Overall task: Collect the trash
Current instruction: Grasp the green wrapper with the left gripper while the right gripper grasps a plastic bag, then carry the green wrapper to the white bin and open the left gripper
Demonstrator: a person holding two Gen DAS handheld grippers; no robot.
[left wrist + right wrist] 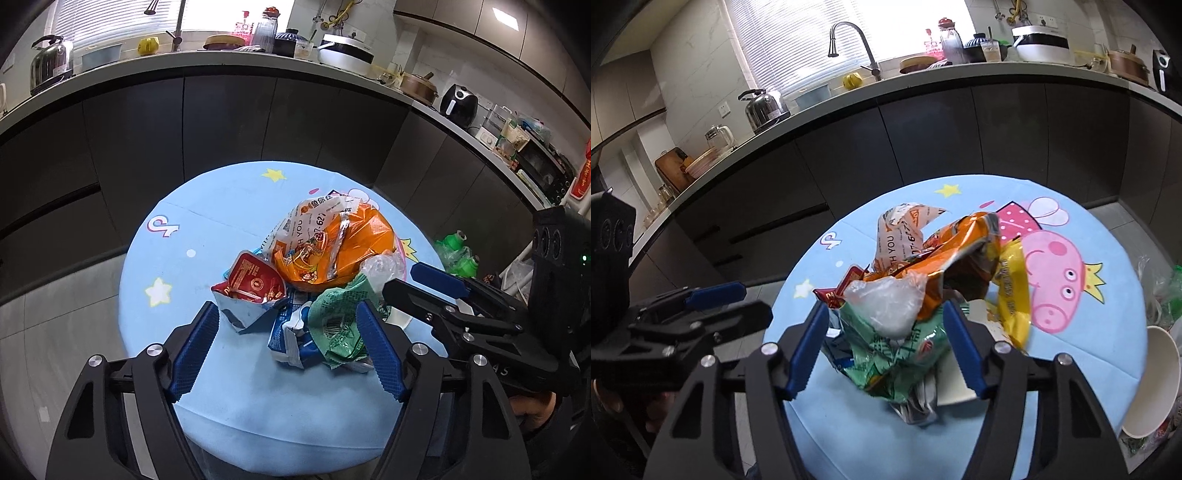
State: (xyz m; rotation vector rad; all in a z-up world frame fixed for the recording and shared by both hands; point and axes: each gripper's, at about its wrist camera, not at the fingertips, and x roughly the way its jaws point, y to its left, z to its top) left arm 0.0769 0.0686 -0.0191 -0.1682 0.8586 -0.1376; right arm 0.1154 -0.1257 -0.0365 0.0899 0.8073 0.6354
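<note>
A heap of wrappers lies near the middle of a round table with a light-blue cartoon cover. The heap comprises an orange bag, a red packet, a blue-and-white carton, a green wrapper, a clear plastic bag and a yellow packet.

The left gripper stands spread. The red packet, the carton and the green wrapper lie between its fingers; its pads do not appear to press on them.

The right gripper stands partly spread around the green wrapper and the clear bag. Whether its pads touch the wrapper cannot be told.

A white paper bowl lies tilted at the table's right edge. A kitchen counter runs behind the table.
</note>
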